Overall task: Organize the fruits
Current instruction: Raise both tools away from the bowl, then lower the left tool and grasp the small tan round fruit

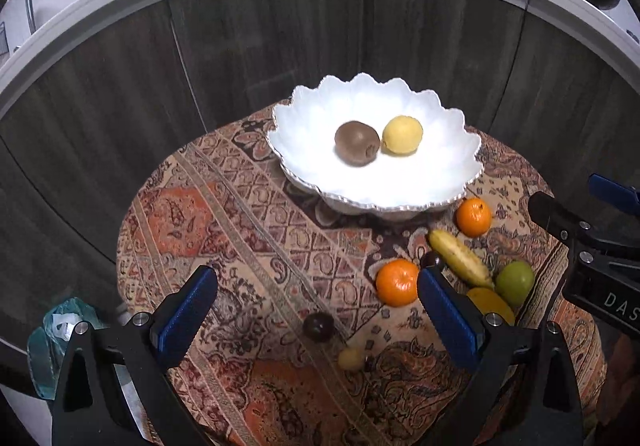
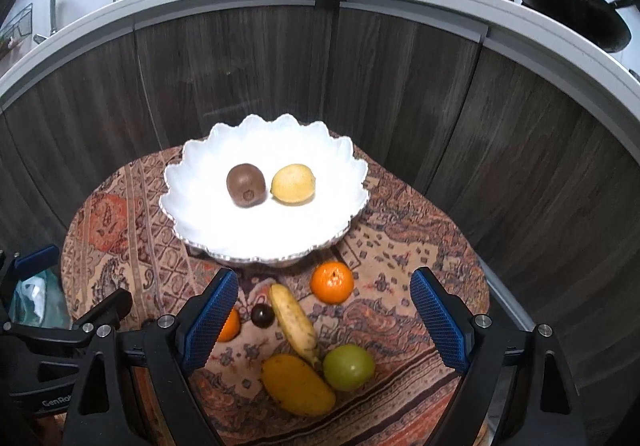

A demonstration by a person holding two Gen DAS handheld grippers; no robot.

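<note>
Left claw [image 1: 318, 310] wide apart, clamped on nothing, hovering over the near left part of the round bench [image 1: 192, 222] with its patterned cloth. Between its blue pads [image 1: 186, 312], low on the cloth: a small dark plum [image 1: 318, 326] and, nearer the bench's front edge, a small yellowish fruit [image 1: 351, 359], blurred. Just beside the right-hand pad, one mandarin [image 1: 397, 282], orange and dimpled.

Toward the far edge, a white scalloped bowl [image 2: 192, 206] holding a brown fuzzy kiwi [image 2: 245, 184] touching a pale yellow lemon [image 2: 293, 183] on its right.

Right claw [image 2: 324, 322] likewise spread wide and empty, above the near right part of the bench. Inside its span: a second dark plum [image 2: 262, 315], a spotted yellow banana [image 2: 294, 322] lying slantwise, a second mandarin [image 2: 332, 282] close to the bowl's front rim, a yellow-orange mango [image 2: 298, 384] toward the front edge, and a round green fruit [image 2: 349, 367] just beside the banana's near tip. First mandarin half hidden behind the left-hand pad here.
</note>
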